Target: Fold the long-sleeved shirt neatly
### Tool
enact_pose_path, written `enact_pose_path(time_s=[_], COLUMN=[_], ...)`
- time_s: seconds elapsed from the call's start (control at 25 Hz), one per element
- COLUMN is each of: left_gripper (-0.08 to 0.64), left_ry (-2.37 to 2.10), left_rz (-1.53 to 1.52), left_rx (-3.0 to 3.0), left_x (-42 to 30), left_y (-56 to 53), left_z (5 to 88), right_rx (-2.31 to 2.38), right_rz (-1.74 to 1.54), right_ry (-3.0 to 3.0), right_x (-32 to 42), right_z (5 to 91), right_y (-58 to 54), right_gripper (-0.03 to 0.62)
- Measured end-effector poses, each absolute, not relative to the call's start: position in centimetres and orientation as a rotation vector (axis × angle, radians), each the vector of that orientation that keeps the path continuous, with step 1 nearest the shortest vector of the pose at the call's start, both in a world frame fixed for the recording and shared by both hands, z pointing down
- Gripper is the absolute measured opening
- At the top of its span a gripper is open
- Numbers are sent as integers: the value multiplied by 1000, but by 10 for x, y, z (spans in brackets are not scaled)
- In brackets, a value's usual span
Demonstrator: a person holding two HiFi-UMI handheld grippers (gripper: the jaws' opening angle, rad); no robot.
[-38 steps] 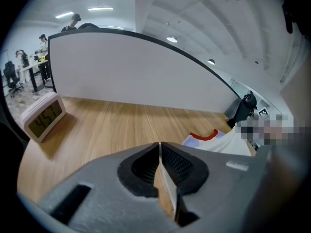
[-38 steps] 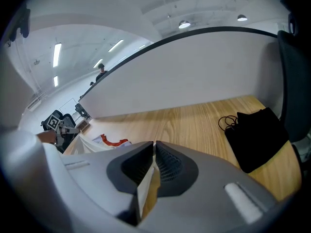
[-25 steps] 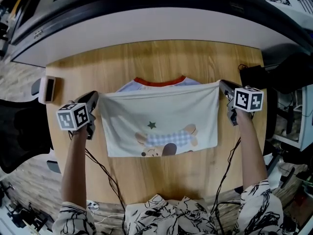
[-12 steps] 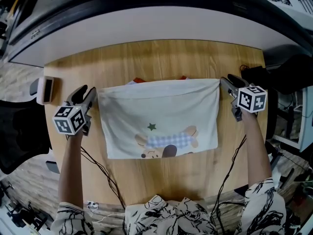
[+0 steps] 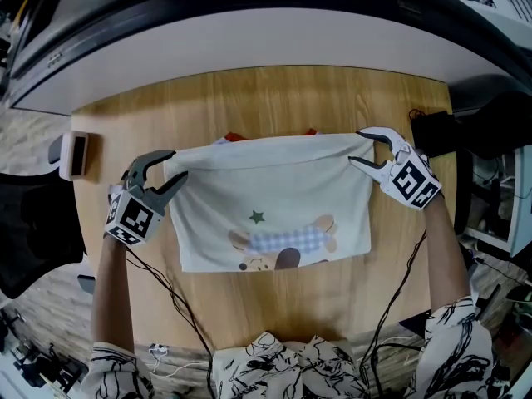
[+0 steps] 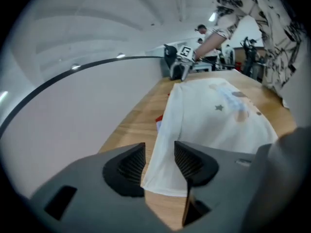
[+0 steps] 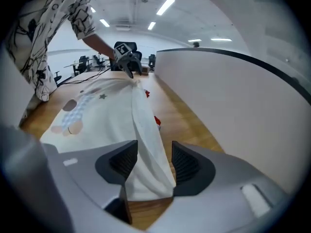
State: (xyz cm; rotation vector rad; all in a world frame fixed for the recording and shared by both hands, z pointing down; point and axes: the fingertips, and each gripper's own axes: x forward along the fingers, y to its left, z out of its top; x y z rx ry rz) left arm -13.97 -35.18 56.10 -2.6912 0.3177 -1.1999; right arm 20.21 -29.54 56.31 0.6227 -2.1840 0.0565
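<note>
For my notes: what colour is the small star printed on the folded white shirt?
Dark green; the small star shows best in the head view.

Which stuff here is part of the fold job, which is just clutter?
Job: long-sleeved shirt; left tongs and right tongs, jaws just been opening, shirt edge between them.
Lying about: small white device; black object.
</note>
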Motion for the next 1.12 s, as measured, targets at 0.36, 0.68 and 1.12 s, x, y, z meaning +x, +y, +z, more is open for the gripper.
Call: enact_pose_path(time_s=[0.36,0.68,1.12], left_gripper=[129,52,20], left_ry=[-32,-99,168], left_rz=[-1388,-1466,-1414], left_rx=[-2537,-2468,-2901], left_x=[-129,-137,-138], left_y=[-337,-341,-368], left_z=[596,609,597], right_rx=[352,295,434], right_rz=[63,60,316], right_ry=[-2102,-2055,-2129], right_x=[177,179,188], right_z=[590,602,604], right_y=[-296,-297,-312], right_gripper=[161,17,17])
